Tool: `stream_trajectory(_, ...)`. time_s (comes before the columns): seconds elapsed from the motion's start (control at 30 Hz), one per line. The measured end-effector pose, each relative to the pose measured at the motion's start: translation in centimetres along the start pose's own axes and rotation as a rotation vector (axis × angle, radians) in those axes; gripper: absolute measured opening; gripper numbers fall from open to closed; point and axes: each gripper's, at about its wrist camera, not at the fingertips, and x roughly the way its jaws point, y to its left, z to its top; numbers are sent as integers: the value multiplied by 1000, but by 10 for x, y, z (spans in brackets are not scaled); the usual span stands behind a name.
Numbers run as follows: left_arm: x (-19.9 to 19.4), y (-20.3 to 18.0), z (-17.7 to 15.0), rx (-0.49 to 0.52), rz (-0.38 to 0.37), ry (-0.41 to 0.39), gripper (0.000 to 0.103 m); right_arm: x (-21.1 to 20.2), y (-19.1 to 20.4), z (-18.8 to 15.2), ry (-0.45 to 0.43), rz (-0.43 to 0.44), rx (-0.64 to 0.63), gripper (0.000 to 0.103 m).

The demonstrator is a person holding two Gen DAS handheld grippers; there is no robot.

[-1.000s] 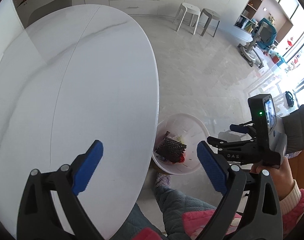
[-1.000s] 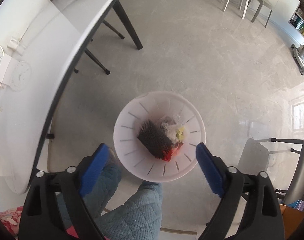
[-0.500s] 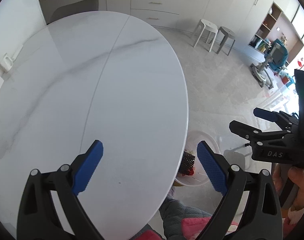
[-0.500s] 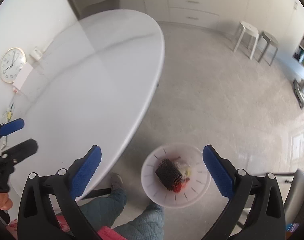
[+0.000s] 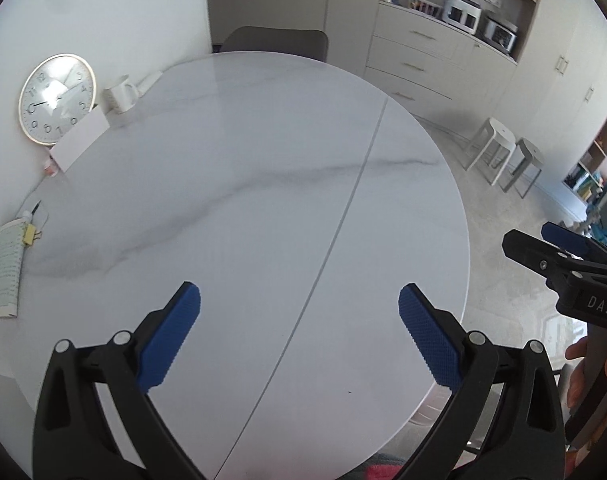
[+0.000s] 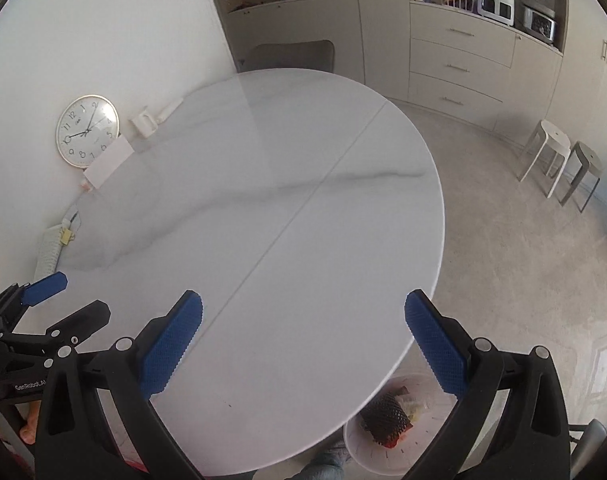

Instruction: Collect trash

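My left gripper (image 5: 299, 336) is open and empty above the near part of the round white marble table (image 5: 263, 184). My right gripper (image 6: 303, 344) is open and empty over the table's near right edge (image 6: 431, 264). A white trash bin (image 6: 359, 452) stands on the floor below that edge, with a black spiky piece (image 6: 385, 418) and red and yellow scraps inside. The right gripper also shows at the right of the left wrist view (image 5: 563, 252), and the left gripper at the left of the right wrist view (image 6: 43, 308).
At the table's far left stand a round clock (image 5: 55, 98), a white mug (image 5: 121, 94), a white card (image 5: 79, 142) and a clipped paper booklet (image 5: 7, 264). A grey chair (image 5: 275, 42) stands behind the table. Two stools (image 5: 503, 152) stand on the floor at right.
Both grippers rose and tilted up from the bin toward the tabletop. The bin has slid to the bottom of the right wrist view and out of the left wrist view. Both stayed open.
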Motion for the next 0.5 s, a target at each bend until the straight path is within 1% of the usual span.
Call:
stream_trajectory(0.23,-20,47,16,-99,73,-53,95,-8,38,27,-44,31,-56,101)
stream_trajectory(0.5,-32,68,23,-160,130,-114,95,-16,65,36,-74,43,-121,101)
